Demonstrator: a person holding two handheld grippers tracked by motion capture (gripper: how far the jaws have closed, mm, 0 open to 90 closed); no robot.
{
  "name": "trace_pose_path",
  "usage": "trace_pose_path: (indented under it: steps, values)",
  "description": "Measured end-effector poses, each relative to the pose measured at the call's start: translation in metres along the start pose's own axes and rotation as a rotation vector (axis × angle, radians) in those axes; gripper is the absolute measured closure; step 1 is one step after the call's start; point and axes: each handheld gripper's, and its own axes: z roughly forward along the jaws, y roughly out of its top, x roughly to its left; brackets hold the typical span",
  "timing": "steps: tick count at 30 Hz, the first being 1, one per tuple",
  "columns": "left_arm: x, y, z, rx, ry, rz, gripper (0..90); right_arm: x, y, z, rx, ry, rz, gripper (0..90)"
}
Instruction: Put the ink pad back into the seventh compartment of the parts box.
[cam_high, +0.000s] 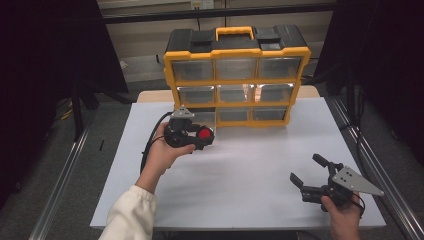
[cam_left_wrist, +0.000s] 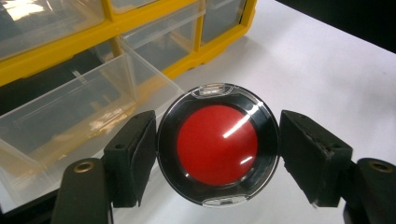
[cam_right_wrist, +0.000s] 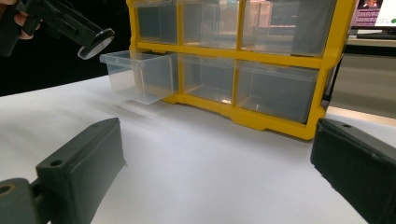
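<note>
Above the pulled-out drawer (cam_left_wrist: 70, 112), your left gripper (cam_left_wrist: 217, 151) clamps a round red compact (cam_left_wrist: 217, 144). Your right gripper (cam_high: 309, 174) hovers spread wide, holding nothing.

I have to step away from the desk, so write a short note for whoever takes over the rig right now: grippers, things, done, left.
Left gripper: shut on the round red compact, held near the pulled-out clear drawer.
Right gripper: open, nothing between its jaws, low over the white table at the right.
Done: bottom-left drawer of the yellow organizer is out; the compact is picked up.
Left, likely: put the compact into that drawer, release, push the drawer shut.
</note>
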Motion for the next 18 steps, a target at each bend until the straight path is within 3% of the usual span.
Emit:
trace_pose_path:
  steps: [12, 18]
  values:
    - [0.0064, 0.0040, 0.0015, -0.018, 0.010, -0.014, 29.7, 0.0000, 0.0001, -0.0001, 0.000, 0.000, 0.000, 2.1]
    - [0.0094, 0.0062, 0.0014, -0.001, 0.028, -0.011, 29.7, -0.0001, 0.0001, -0.0003, -0.001, 0.000, 0.000, 2.1]
